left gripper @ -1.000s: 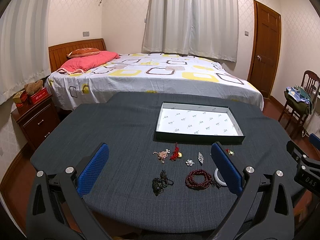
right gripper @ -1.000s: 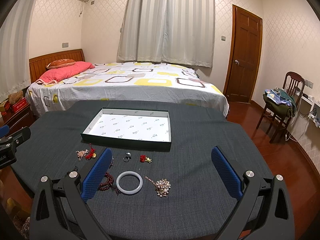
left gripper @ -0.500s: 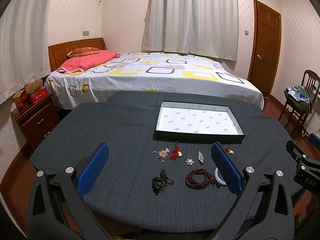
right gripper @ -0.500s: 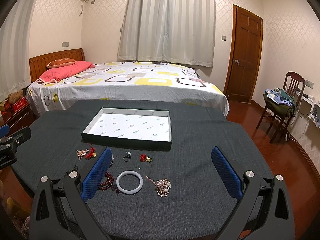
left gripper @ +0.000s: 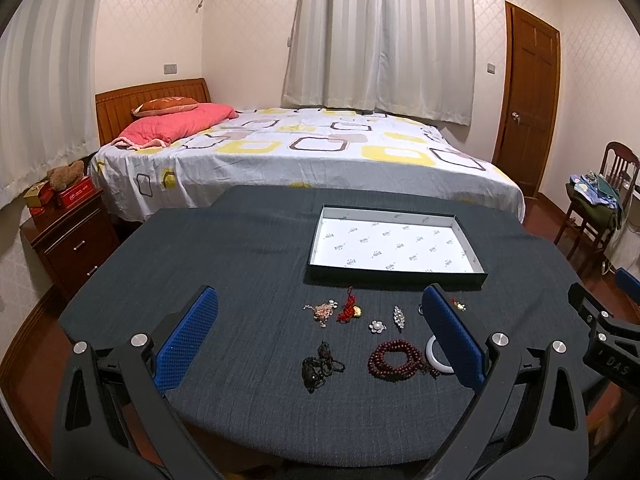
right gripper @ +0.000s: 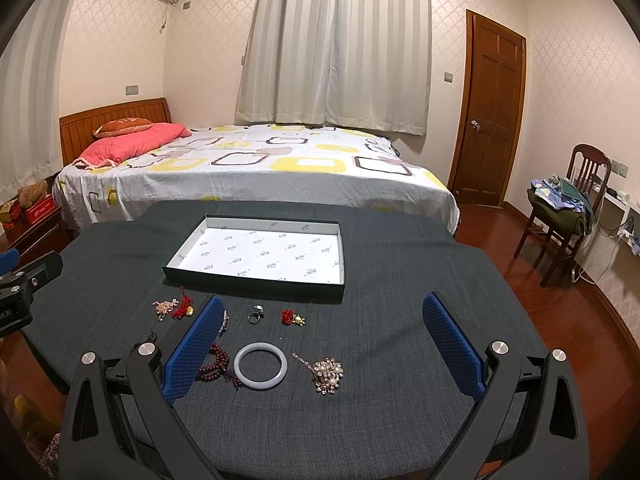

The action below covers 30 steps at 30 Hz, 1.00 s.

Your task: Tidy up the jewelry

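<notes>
Several jewelry pieces lie on a dark grey table [left gripper: 240,264] in front of an empty white-lined tray [left gripper: 396,244] [right gripper: 260,254]. In the left wrist view: a dark red bead bracelet [left gripper: 394,360], a black necklace [left gripper: 318,366], a red tassel charm [left gripper: 348,310], a pink brooch [left gripper: 322,311], small silver brooches [left gripper: 377,325]. In the right wrist view: a white bangle [right gripper: 260,365], a pearl brooch [right gripper: 328,372], a ring [right gripper: 255,314], a red charm [right gripper: 291,317]. My left gripper [left gripper: 320,340] and right gripper [right gripper: 324,350] are open and empty, above the near table edge.
A bed [left gripper: 304,152] stands behind the table. A wooden nightstand [left gripper: 68,240] is at the left. A chair with clothes [right gripper: 564,208] and a brown door [right gripper: 494,108] are at the right. The other gripper shows at each view's edge [left gripper: 608,344] [right gripper: 20,292].
</notes>
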Each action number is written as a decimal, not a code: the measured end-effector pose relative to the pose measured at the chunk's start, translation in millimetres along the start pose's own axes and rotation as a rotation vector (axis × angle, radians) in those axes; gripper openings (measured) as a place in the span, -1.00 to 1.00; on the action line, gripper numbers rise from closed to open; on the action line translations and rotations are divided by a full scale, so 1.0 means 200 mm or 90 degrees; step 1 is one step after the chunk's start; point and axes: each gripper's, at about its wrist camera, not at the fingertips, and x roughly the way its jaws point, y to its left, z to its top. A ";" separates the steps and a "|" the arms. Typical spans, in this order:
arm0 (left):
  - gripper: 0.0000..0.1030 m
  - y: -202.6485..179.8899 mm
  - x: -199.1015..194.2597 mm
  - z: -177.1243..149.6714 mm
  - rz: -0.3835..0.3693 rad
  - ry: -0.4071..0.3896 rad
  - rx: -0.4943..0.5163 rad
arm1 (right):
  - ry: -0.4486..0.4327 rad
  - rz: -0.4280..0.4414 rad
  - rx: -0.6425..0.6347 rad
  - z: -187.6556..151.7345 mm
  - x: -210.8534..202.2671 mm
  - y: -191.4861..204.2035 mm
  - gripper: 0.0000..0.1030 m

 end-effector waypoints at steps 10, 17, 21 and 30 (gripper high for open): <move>0.93 0.09 0.23 -0.08 0.014 0.041 -0.013 | 0.020 0.017 0.006 -0.13 0.19 -0.01 0.88; 0.91 0.13 0.55 -0.29 -0.003 0.138 -0.016 | 0.118 0.026 0.019 -0.35 0.48 -0.03 0.88; 0.65 0.11 0.68 -0.38 -0.011 0.177 -0.007 | 0.152 0.022 0.017 -0.42 0.57 -0.03 0.88; 0.49 0.09 0.85 -0.50 -0.032 0.239 -0.005 | 0.186 0.030 0.030 -0.47 0.68 -0.05 0.88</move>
